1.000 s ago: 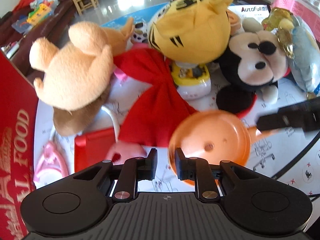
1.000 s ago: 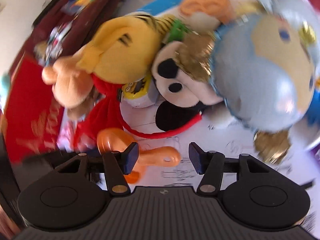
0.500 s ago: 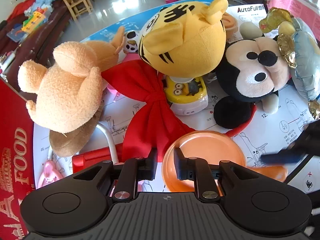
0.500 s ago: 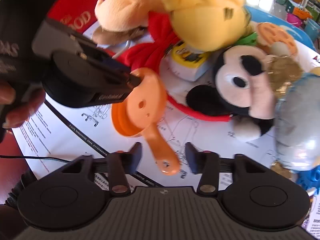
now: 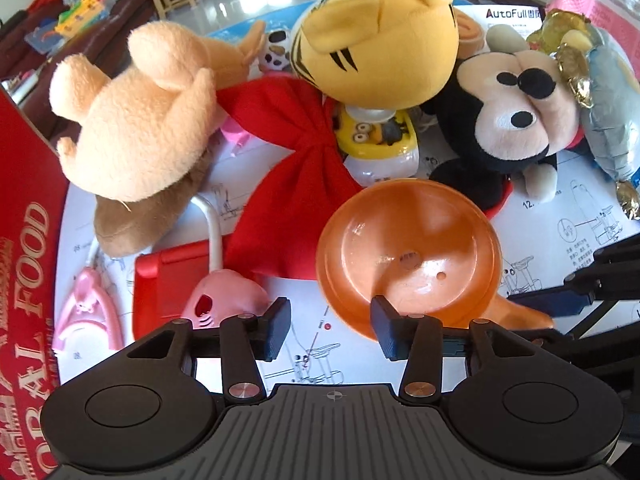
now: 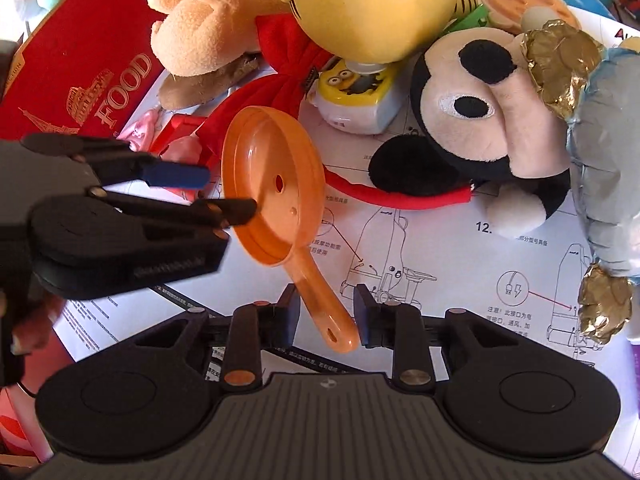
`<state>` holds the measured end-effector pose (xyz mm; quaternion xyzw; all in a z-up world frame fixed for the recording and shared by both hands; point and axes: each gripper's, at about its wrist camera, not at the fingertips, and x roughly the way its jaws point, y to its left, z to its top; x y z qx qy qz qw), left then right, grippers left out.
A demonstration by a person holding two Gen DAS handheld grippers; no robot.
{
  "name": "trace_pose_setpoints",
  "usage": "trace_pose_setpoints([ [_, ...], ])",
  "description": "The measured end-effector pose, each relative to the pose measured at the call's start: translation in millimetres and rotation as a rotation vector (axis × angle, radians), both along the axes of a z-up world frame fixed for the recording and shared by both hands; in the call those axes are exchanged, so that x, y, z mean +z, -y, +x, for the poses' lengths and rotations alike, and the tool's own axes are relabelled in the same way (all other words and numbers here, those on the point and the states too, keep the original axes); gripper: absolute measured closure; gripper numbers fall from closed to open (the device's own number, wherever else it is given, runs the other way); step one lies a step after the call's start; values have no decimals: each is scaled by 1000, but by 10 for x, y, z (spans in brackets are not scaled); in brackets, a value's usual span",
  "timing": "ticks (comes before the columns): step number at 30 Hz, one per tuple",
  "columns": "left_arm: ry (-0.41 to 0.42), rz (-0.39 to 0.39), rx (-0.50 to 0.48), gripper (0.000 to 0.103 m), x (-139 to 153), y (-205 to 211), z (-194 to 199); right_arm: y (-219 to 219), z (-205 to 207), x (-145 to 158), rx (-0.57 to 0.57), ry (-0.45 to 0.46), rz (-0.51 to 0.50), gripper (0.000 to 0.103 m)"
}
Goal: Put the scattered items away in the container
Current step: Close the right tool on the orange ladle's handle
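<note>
Translucent orange plastic toy frying pan (image 6: 276, 192) sits tilted on edge above the white instruction sheet (image 6: 440, 256) covering the desk, handle running down toward the right gripper (image 6: 326, 312). Right fingers (image 6: 290, 312) are closing with the pan handle between them; left pad at the handle, a gap shows by the right pad, so a firm clamp can't be confirmed. Left gripper (image 5: 330, 330) is opening, fingers (image 5: 276, 326) apart with only paper between them; right finger overlaps the pan rim (image 5: 408, 256) in the left wrist view, contact can't be told. In the right wrist view the left gripper (image 6: 216, 192) shows side-on at the left, one fingertip at the pan bowl.

Pile behind the pan: peach plush bear (image 5: 136, 120), red fabric bow (image 5: 296, 168), yellow tiger plush with black stripes (image 5: 380, 44), yellow minion-print toy phone (image 5: 380, 140), black and cream mouse plush (image 5: 512, 112), pale blue foil balloon with gold trim (image 6: 608, 160). Red cardboard box with gold "FOOD" lettering (image 5: 28, 264) stands at the left edge. Pink plastic toy iron (image 5: 88, 312), small red plastic box (image 5: 172, 284) and pink plastic toy hairdryer (image 5: 224, 300) lie near the left gripper
</note>
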<state>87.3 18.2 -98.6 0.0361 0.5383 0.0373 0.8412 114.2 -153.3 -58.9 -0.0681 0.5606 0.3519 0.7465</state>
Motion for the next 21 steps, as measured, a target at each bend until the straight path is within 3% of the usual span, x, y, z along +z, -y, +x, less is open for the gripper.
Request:
trace_pose_setpoints([
  [3, 0, -2, 0, 49, -10, 22, 35, 7, 2, 19, -6, -7, 6, 71],
  [5, -2, -8, 0, 78, -16, 31, 58, 17, 17, 7, -16, -20, 15, 72],
  [11, 5, 18, 11, 90, -26, 42, 70, 54, 42, 8, -44, -71, 50, 75],
  [21, 59, 24, 34, 95, 166, -20, 11, 14, -11, 150, -27, -70, 94, 79],
])
